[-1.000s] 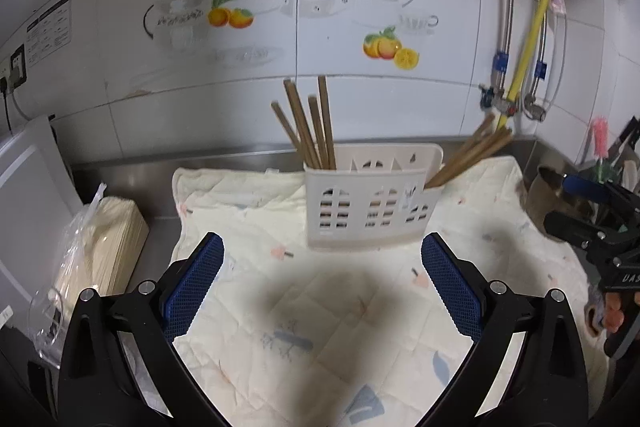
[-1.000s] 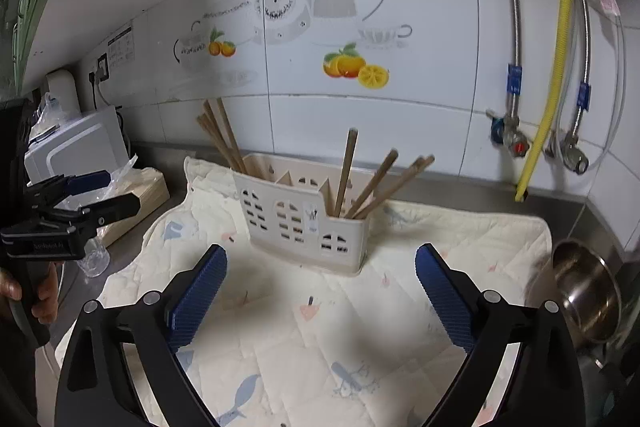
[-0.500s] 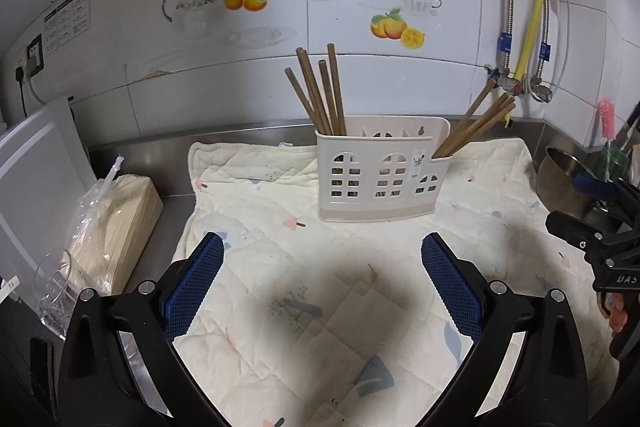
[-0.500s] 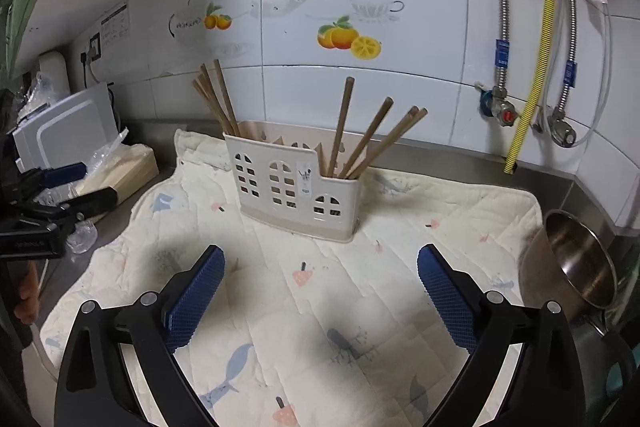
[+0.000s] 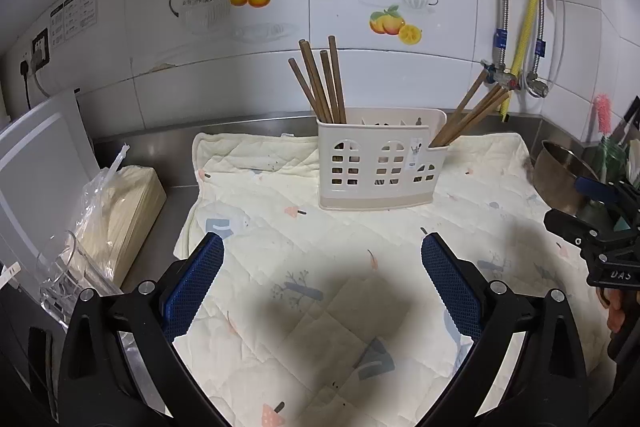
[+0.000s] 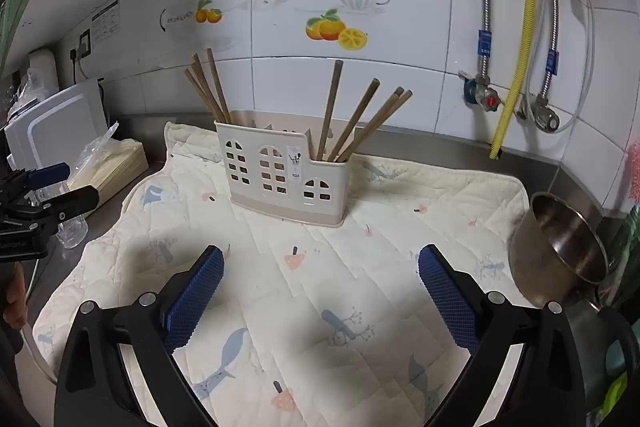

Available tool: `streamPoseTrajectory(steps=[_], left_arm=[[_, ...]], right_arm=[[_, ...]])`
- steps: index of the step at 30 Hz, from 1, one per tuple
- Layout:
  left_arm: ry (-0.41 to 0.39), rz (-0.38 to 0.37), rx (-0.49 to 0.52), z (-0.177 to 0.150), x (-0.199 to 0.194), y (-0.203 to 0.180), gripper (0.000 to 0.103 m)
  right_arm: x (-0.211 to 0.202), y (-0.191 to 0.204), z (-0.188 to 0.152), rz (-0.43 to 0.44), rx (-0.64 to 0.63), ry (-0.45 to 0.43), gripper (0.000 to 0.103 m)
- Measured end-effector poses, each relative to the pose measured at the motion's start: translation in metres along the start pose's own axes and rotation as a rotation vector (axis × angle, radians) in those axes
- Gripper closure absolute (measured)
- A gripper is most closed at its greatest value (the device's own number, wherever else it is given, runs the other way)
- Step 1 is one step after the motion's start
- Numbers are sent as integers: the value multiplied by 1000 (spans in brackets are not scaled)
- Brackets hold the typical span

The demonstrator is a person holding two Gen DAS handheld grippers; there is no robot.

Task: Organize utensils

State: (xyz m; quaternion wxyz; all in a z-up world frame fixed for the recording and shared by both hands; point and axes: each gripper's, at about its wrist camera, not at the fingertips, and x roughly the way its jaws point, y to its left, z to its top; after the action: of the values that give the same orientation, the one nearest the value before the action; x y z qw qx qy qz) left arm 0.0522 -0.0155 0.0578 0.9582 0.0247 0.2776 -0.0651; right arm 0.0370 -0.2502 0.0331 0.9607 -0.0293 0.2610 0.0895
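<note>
A cream plastic utensil holder (image 5: 378, 163) (image 6: 280, 175) stands upright on a quilted cloth (image 5: 340, 287) (image 6: 304, 287). Several brown chopsticks (image 5: 320, 83) (image 6: 208, 91) stand in its left compartment. Several more chopsticks (image 5: 468, 115) (image 6: 360, 123) lean out of the low right compartment. My left gripper (image 5: 322, 279) is open and empty, well short of the holder. My right gripper (image 6: 320, 283) is also open and empty, over the cloth. Each gripper shows at the edge of the other's view: the right gripper (image 5: 600, 227), the left gripper (image 6: 36, 203).
A steel bowl (image 6: 560, 251) (image 5: 560, 175) sits at the cloth's right edge. A bagged stack of wooden sticks (image 5: 120, 203) and a white appliance (image 5: 36, 155) stand at the left. Pipes and a yellow hose (image 6: 520, 27) run down the tiled wall.
Both grippers have drawn back from the holder, which now looks smaller and farther away. Both stay open and empty.
</note>
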Motion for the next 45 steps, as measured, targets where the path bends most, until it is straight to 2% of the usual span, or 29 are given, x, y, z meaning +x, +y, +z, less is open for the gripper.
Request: streamPoseTrajectory(steps=[45], left_arm=[[35, -16, 15, -10, 6, -5, 5]], right_arm=[[2, 1, -6, 16, 17, 9, 7]])
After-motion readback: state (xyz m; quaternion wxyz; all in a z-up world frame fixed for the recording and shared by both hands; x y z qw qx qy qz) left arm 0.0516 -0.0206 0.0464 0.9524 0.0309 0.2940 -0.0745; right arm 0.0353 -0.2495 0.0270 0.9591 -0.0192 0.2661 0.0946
